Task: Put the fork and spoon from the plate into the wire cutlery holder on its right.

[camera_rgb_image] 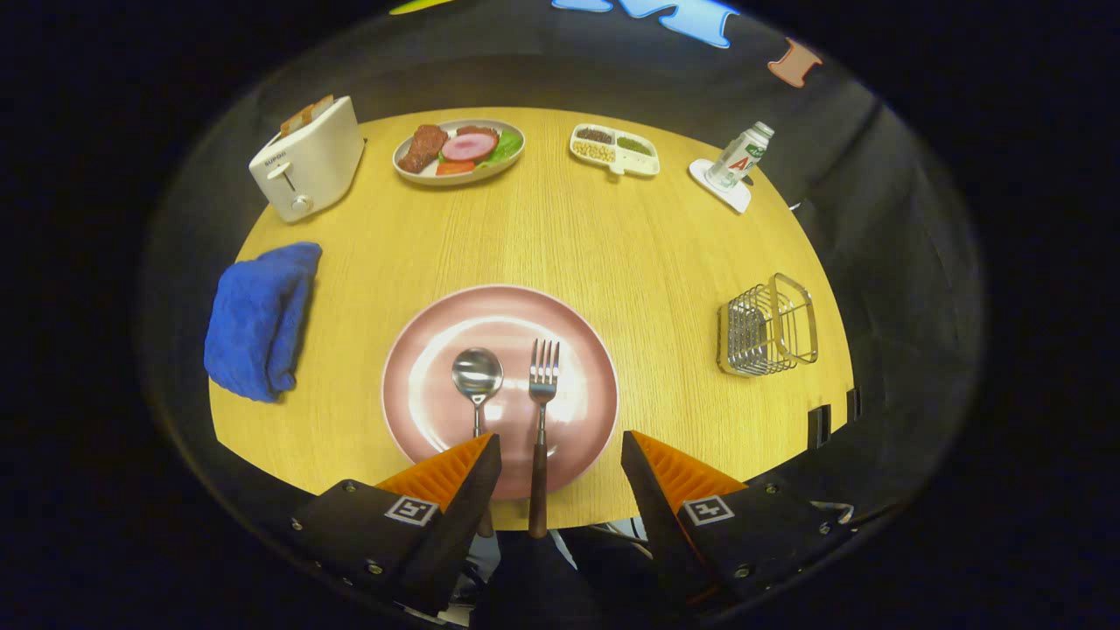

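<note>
Well, tongs (560, 459) wide open, empty, w/ fork (542, 411) between

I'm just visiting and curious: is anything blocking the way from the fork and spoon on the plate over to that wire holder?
Nothing visible does. The fork and spoon lie on the pink plate, just ahead of the open gripper. Only bare table separates the plate from the wire cutlery holder.

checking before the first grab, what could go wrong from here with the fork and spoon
1. The fork and spoon lie close side by side on the plate, so the open gripper may nudge or catch both.
2. Both lie flat on the smooth plate and could slide away rather than lift.
3. The wire holder looks light and stands near the table edge; a clumsy drop might tip it.
</note>
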The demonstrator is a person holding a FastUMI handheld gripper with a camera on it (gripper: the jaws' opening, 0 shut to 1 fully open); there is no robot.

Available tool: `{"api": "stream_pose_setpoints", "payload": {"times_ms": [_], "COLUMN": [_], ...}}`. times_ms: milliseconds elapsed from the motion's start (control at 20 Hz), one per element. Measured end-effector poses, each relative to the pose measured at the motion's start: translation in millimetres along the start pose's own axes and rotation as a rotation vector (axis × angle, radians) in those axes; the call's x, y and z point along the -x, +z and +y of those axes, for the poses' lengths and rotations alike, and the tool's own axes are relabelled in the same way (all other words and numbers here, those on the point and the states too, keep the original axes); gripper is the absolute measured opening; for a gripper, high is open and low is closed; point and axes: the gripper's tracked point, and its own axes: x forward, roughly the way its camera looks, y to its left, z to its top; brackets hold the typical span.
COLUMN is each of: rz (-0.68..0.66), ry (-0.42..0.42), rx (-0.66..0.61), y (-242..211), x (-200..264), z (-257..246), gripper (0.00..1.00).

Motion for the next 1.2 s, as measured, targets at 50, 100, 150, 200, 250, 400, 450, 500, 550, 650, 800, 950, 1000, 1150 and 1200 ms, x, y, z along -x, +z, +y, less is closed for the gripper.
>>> {"api": "stream_pose_setpoints", "payload": {"times_ms": [50,100,150,200,250,400,450,500,550,650,800,950,1000,1150,1200], "rz": [0.028,0.057,0.085,0.110,0.121,0.154,0.162,0.169,0.173,0.184,0.195,0.212,0.214,0.235,0.237], "ry": [0.003,0.004,0.008,0.007,0.007,0.016,0.019,0.021,0.023,0.032,0.037,0.034,0.039,0.043,0.052], "rx": [0.010,0.020,0.033,0.047,0.057,0.071,0.072,0.072,0.070,0.065,0.067,0.085,0.092,0.105,0.104], "y": [-3,-7,-10,-14,-14,-18,-18,-19,-19,-20,-21,-22,-22,-25,-27], "x": [-8,-14,-19,-24,-28,-39,-42,-45,-48,-55,-62,-66,-67,-68,-69], "z": [2,3,5,6,7,10,11,10,10,11,10,10,12,13,16], "gripper": [0.86,0.85,0.85,0.85,0.85,0.85,0.85,0.85,0.85,0.85,0.85,0.72,0.64,0.43,0.42]}}
